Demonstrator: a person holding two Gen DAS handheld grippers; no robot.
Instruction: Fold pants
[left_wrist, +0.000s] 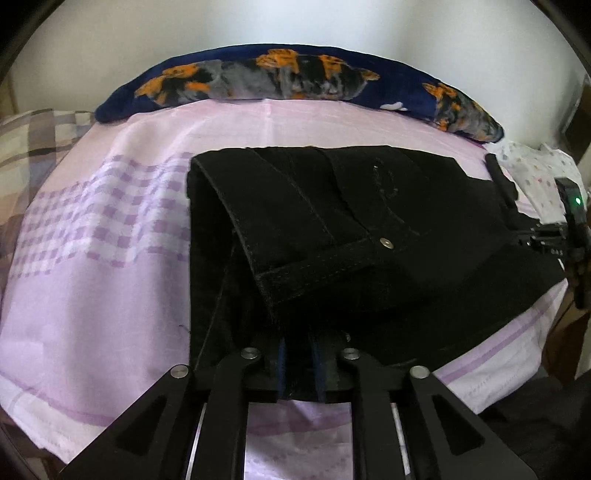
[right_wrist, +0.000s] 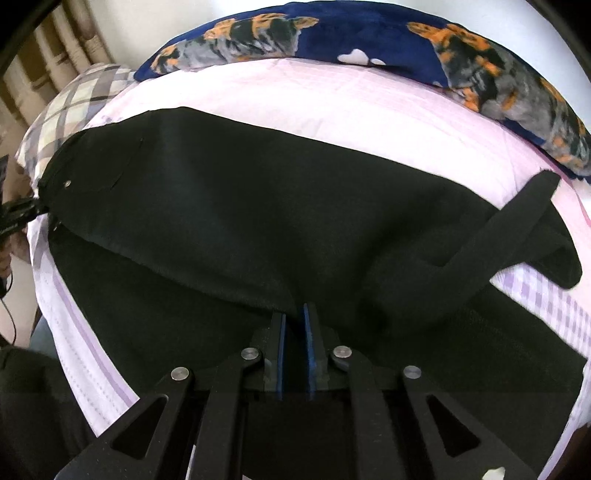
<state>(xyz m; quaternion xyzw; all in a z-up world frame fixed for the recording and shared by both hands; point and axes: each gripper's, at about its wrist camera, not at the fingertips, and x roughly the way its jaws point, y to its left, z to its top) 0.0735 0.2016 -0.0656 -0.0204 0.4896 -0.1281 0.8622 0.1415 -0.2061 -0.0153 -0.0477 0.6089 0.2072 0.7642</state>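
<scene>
Black pants (left_wrist: 369, 221) lie folded on the pink bed sheet (left_wrist: 110, 295), a pocket with a metal rivet (left_wrist: 386, 242) facing up. My left gripper (left_wrist: 299, 338) sits at the near edge of the folded layer. Its blue pads stand slightly apart, with dark cloth over their tips. In the right wrist view the pants (right_wrist: 258, 221) stretch across the bed, and a narrow band of cloth (right_wrist: 498, 236) sticks out to the right. My right gripper (right_wrist: 294, 314) meets the fold's edge with a small gap between its pads. Each gripper also shows in the other's view, the right gripper (left_wrist: 546, 236) and the left gripper (right_wrist: 18, 214).
A navy blanket with orange and grey print (left_wrist: 295, 74) lies along the far side of the bed. A plaid pillow (left_wrist: 29, 140) sits at the left, and a spotted white cloth (left_wrist: 535, 166) at the far right. Curtains (right_wrist: 44, 74) hang beyond the bed.
</scene>
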